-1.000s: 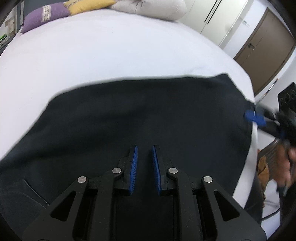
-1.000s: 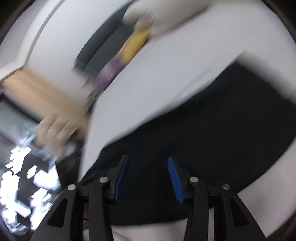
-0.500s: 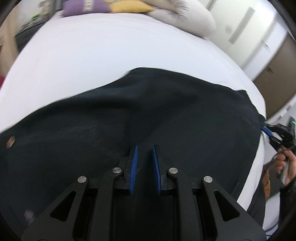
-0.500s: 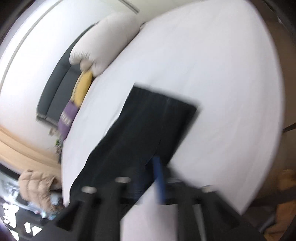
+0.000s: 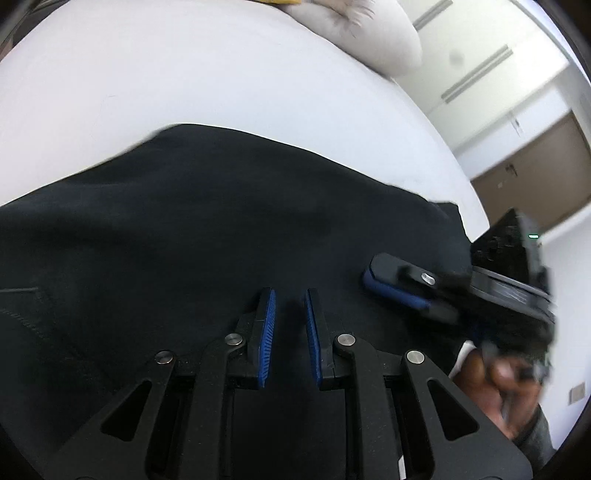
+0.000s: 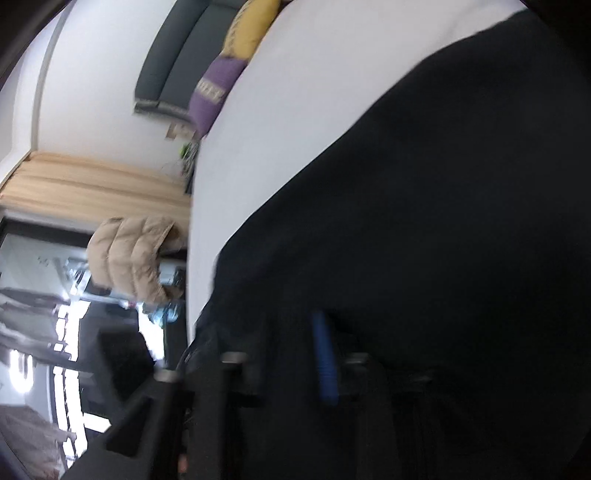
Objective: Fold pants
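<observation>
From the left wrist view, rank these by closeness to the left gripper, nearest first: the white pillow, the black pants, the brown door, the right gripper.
Measured from the left gripper:
1. Black pants: directly under and ahead of the fingers.
2. Right gripper: just to the right, over the pants.
3. White pillow: far end of the bed, upper centre.
4. Brown door: beyond the bed, far right.

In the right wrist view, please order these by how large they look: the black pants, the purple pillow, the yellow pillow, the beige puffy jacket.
1. black pants, by far the largest, but also nearest the camera.
2. beige puffy jacket.
3. purple pillow and yellow pillow: these look alike, and the frame cuts the yellow one.
</observation>
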The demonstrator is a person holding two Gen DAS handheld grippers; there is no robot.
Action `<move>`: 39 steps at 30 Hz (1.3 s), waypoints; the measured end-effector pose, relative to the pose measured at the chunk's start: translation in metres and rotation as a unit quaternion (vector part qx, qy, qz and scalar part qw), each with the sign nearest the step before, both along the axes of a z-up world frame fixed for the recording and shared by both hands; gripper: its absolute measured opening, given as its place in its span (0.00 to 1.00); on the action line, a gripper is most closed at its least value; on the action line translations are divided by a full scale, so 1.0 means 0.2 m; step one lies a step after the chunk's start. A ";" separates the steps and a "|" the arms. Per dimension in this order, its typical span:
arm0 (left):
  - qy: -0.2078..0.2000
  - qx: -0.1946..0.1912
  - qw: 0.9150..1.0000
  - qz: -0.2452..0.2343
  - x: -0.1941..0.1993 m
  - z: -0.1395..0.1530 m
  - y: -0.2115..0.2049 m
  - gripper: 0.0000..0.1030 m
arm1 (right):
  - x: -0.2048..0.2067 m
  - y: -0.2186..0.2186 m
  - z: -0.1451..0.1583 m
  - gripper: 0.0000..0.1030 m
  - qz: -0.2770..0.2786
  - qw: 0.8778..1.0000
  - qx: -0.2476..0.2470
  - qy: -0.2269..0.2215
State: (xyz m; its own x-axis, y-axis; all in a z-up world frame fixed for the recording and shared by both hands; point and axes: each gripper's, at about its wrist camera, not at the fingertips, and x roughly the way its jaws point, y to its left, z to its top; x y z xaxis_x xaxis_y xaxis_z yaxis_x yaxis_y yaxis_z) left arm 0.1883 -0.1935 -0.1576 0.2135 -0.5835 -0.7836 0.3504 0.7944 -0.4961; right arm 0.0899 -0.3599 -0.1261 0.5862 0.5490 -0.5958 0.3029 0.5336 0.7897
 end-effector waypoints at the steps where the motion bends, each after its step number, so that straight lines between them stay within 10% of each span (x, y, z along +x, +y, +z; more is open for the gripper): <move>1: -0.001 -0.003 1.000 0.003 0.01 0.00 0.04 0.15 | -0.01 -0.03 -0.04 0.00 -0.015 1.000 0.008 0.002; 14: -0.014 -0.020 0.997 0.074 -0.11 -0.02 0.49 0.15 | -0.59 -1.28 -0.03 0.00 -0.287 0.956 -0.052 -0.027; 18: -0.027 -0.004 0.995 0.101 -0.19 0.03 0.61 0.15 | -0.82 -1.40 0.10 0.17 -0.362 0.926 -0.101 -0.009; 21: -0.044 -0.006 0.993 0.112 -0.28 0.17 0.81 0.15 | -0.93 -1.29 0.17 0.17 -0.336 0.937 -0.085 -0.048; 25: -0.066 -0.060 0.993 0.072 -0.31 0.33 0.62 0.15 | -0.78 -0.75 0.15 0.19 -0.171 0.980 -0.026 -0.098; 32: -0.047 -0.018 0.998 0.022 -0.36 0.22 0.31 0.15 | -0.29 0.32 -0.14 0.20 0.033 0.999 0.034 -0.027; 39: -0.038 -0.031 0.998 0.050 -0.56 0.08 0.58 0.15 | -0.30 0.13 -0.20 0.00 -0.010 0.999 0.032 -0.026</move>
State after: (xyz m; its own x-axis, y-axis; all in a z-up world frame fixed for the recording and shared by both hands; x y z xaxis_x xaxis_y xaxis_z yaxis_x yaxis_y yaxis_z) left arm 0.0760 -0.0775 -0.1412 0.3297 -0.6039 -0.7257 0.3101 0.7953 -0.5210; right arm 0.0292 -0.3337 -0.1652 0.6264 0.5730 -0.5284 0.2701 0.4763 0.8368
